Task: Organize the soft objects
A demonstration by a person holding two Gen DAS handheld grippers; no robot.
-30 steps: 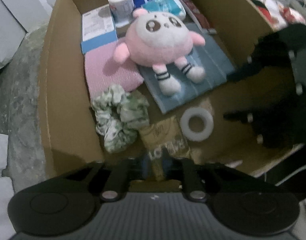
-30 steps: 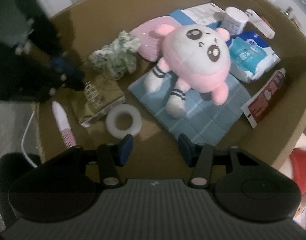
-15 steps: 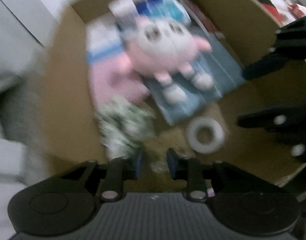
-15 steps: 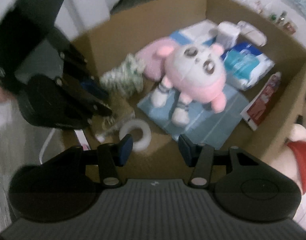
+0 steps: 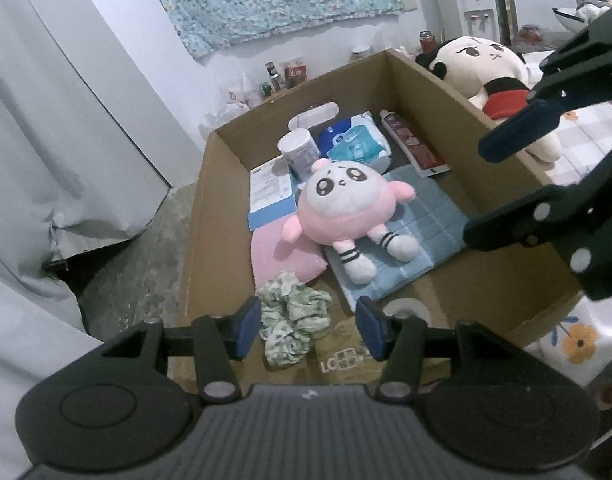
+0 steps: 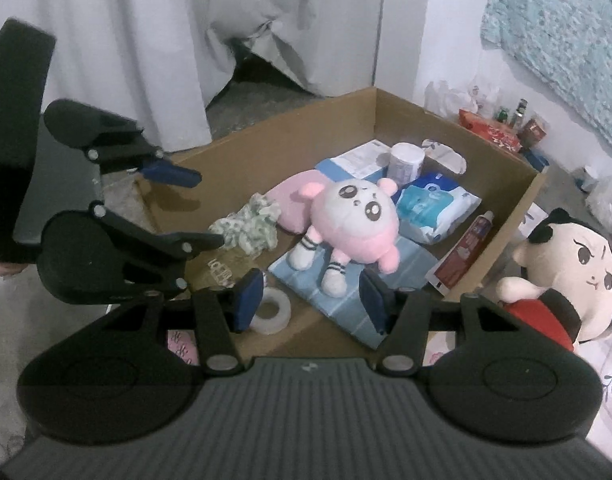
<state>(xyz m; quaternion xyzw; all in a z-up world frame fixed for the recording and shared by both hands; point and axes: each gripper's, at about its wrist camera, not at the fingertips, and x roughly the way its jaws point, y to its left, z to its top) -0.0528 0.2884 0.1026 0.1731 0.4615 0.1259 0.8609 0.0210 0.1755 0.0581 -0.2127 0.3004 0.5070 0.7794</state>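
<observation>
A pink plush [image 5: 345, 208] [image 6: 353, 220] lies on a blue cloth [image 5: 425, 216] inside an open cardboard box [image 5: 210, 208]. Beside it are a pink pad [image 5: 282, 256] and a green scrunchie [image 5: 294, 316] [image 6: 248, 226]. My left gripper [image 5: 309, 330] [image 6: 206, 210] hangs above the box's near corner. Its jaws are opening, with nothing between them. My right gripper [image 6: 310, 302] [image 5: 477, 192] hovers over the opposite side, open and empty. A large cream plush [image 6: 573, 276] [image 5: 493, 72] rests outside the box.
The box also holds a tape roll [image 6: 272, 310], a brown packet [image 5: 345, 360], a tissue pack [image 5: 357, 144], a toothpaste tube [image 6: 465, 248] and a white cup [image 5: 300, 152]. White curtains [image 6: 146, 60] hang behind it. Bottles [image 5: 282, 76] line the wall.
Both grippers have risen and drawn back from the box, so the room now shows. The left jaws, nearly shut over the brown packet before, have spread apart.
</observation>
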